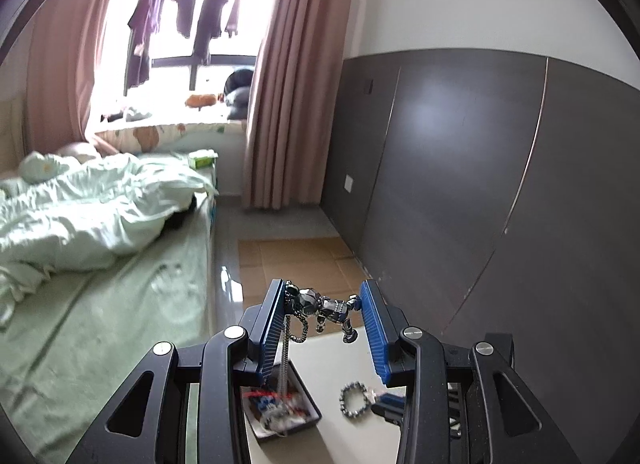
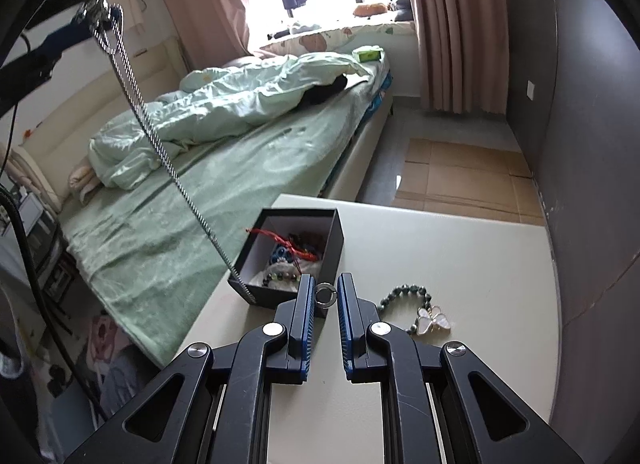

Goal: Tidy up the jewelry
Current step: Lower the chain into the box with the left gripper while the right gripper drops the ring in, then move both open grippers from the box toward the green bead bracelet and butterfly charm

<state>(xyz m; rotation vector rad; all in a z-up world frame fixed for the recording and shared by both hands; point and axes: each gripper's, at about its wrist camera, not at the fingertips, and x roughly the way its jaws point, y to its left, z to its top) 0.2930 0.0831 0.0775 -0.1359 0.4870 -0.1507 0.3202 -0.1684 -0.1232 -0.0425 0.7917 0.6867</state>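
Note:
My left gripper (image 1: 324, 306) is shut on a silver robot-figure pendant (image 1: 326, 306) held high above the table. Its chain (image 1: 285, 360) hangs down into the black jewelry box (image 1: 286, 408). In the right wrist view the same chain (image 2: 160, 143) runs from the raised left gripper (image 2: 94, 11) down to the box (image 2: 292, 252), which holds beads and red cord. My right gripper (image 2: 325, 296) is low over the table beside the box, shut on a small silver ring (image 2: 326, 294). A dark bead bracelet (image 2: 400, 300) with a white butterfly charm (image 2: 434, 322) lies on the table; it also shows in the left wrist view (image 1: 354, 400).
The white table (image 2: 460, 256) stands next to a bed with green bedding (image 2: 224, 151). A dark grey wall panel (image 2: 580, 143) runs along the right. Cardboard sheets (image 2: 460, 175) lie on the floor beyond the table. Curtains and a window are at the far end.

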